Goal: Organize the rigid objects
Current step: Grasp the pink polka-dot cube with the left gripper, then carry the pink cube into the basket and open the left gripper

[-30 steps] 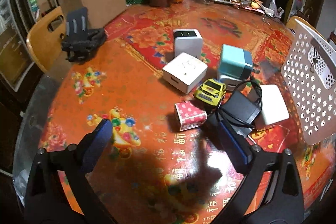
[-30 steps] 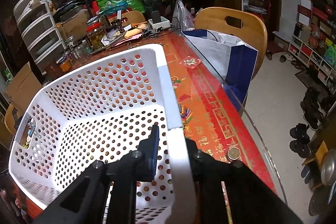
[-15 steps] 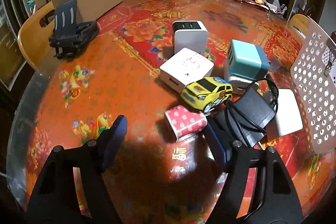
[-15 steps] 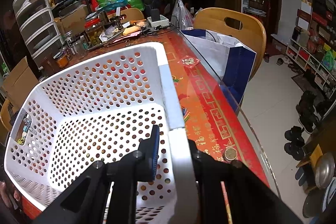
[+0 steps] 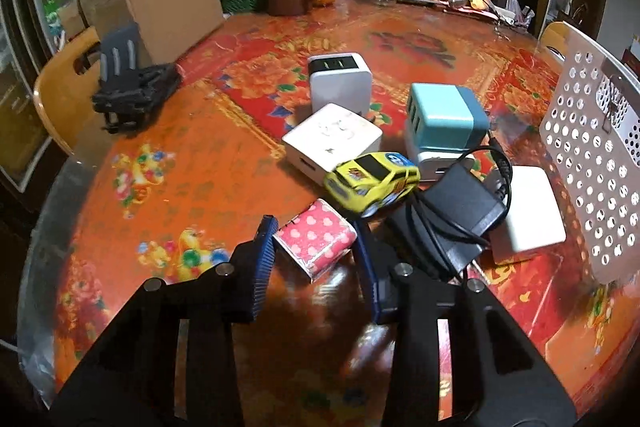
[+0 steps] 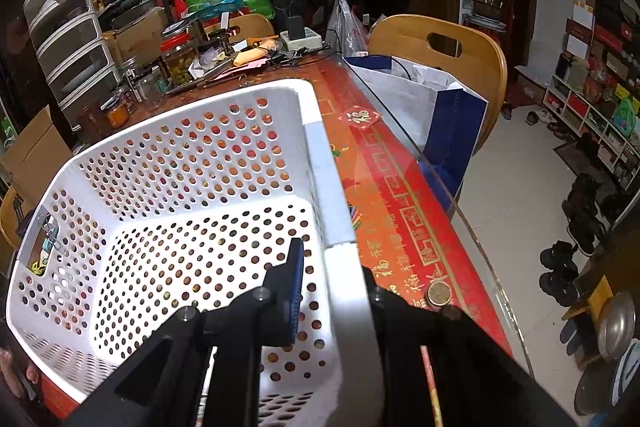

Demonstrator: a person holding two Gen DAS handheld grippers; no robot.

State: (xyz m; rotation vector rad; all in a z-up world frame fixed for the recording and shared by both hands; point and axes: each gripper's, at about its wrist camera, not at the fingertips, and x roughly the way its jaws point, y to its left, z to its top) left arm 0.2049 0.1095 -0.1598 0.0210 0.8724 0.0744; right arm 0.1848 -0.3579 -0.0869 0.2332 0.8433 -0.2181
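left tongs (image 5: 314, 247) just closed onto pink heart box (image 5: 316, 242), right tongs (image 6: 332, 267) clamping basket rim (image 6: 344, 291)

Black angular left gripper (image 5: 314, 247) and right gripper (image 6: 332, 283), ribbed blue pads, small silver screws

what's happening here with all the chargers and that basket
A person holds a pair of tongs in each hand. The left tongs have just been closing around the pink heart-patterned box, which sits between the pads on the table beside the yellow toy car and several chargers. The right tongs are shut on the rim of the white basket, which is empty inside.
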